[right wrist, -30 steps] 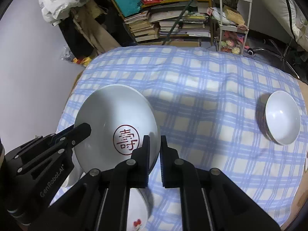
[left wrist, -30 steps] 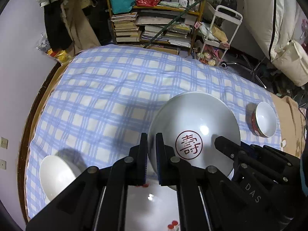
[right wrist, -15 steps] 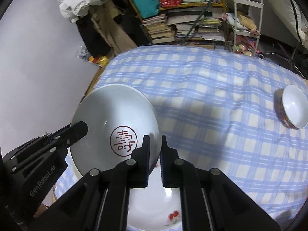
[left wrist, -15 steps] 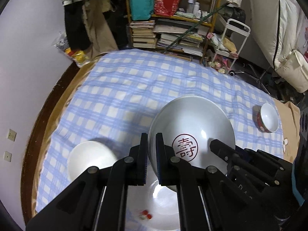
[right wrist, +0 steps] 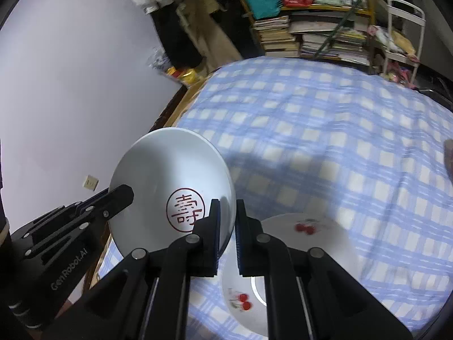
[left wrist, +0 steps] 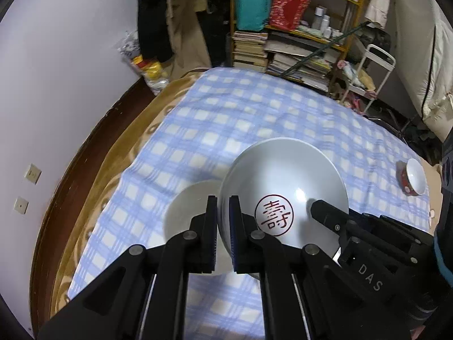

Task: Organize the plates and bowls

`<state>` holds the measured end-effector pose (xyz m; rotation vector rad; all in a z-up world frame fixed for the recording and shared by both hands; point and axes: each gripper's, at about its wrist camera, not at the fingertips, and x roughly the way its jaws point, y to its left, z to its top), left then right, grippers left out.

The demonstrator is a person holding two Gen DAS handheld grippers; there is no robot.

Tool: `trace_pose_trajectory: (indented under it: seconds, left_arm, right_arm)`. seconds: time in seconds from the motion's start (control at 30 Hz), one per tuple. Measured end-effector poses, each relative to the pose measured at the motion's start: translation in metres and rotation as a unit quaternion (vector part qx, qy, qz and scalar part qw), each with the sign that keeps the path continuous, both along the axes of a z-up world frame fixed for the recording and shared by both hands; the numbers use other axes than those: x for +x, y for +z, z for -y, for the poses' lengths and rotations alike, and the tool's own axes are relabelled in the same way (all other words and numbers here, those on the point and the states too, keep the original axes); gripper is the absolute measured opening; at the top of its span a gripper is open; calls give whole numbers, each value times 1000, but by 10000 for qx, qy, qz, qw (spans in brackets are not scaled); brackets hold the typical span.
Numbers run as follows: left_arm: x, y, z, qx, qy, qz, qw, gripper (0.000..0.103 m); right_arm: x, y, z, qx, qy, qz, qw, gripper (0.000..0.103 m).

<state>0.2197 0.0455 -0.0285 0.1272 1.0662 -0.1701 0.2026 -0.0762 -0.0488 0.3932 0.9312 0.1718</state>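
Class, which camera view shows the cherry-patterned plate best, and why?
The right wrist view: the cherry plate lies on the checked cloth with both cherry motifs visible, partly behind the right gripper. The left wrist view shows no cherries at all.

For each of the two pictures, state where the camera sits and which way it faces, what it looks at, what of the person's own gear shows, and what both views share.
Left wrist: on the left gripper, facing down-forward at the checked cloth; right gripper shows.
Right wrist: on the right gripper, facing down-forward at the cherry plate; left gripper shows.
Shared: the stamped bowl, held at opposite rims.
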Motion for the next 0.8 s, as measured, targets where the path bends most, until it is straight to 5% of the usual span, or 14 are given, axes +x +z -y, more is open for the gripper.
trace_pose_trajectory:
  seconds: [0.8]
  left_arm:
    - [16, -78, -60, -192, 603, -559, 9964, 7]
  right_arm:
    - [29, -63, -64, -526, 338, -383, 9973, 11]
